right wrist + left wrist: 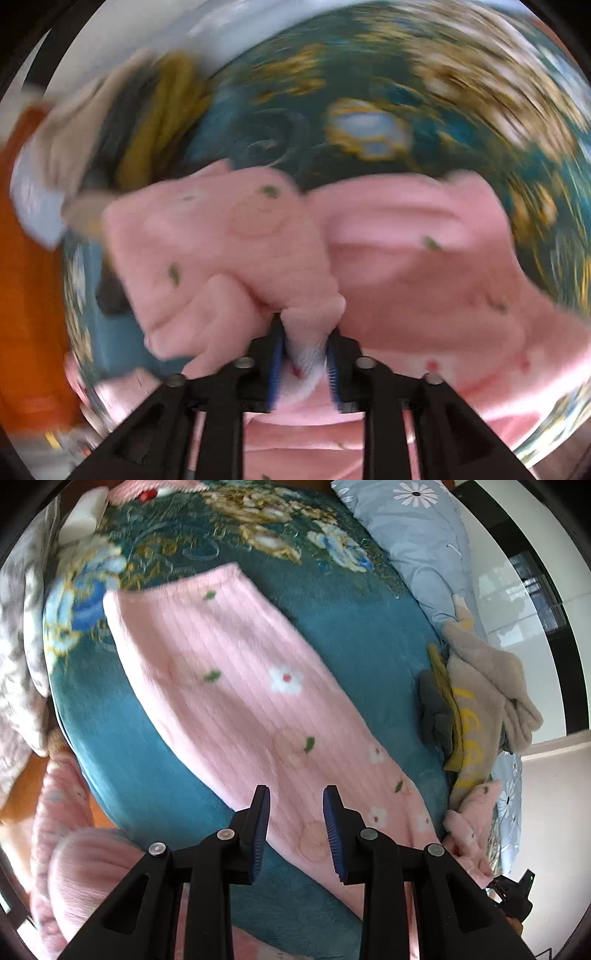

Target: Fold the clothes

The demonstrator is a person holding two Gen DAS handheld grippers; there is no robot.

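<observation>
Garment: pink fleece garment (236,686) with flower and leaf print, spread long and flat across the teal floral blanket (351,613); its far end is a straight band, its near end runs to the blanket's right edge.
Left gripper (295,834): fingers spread apart, holding nothing, poised above the near part of the pink fleece.
Right gripper (304,354): fingers pressed onto a bunched fold of the same pink fleece, which rises in ridges on either side of the pinch; this view is heavily motion-blurred.
Surroundings: a beige garment with yellow print (480,701) lies heaped with darker cloth at the right edge, beside a pale blue daisy pillow (417,535).
Step in hand (judgement): a corner or edge is being carried by the right tool; which stage of the fold this serves cannot be settled.
Technique: keep the pinch firm at the edge, move the cloth low and taut, align edges before releasing, and let the spread tool steady the flat part.
</observation>
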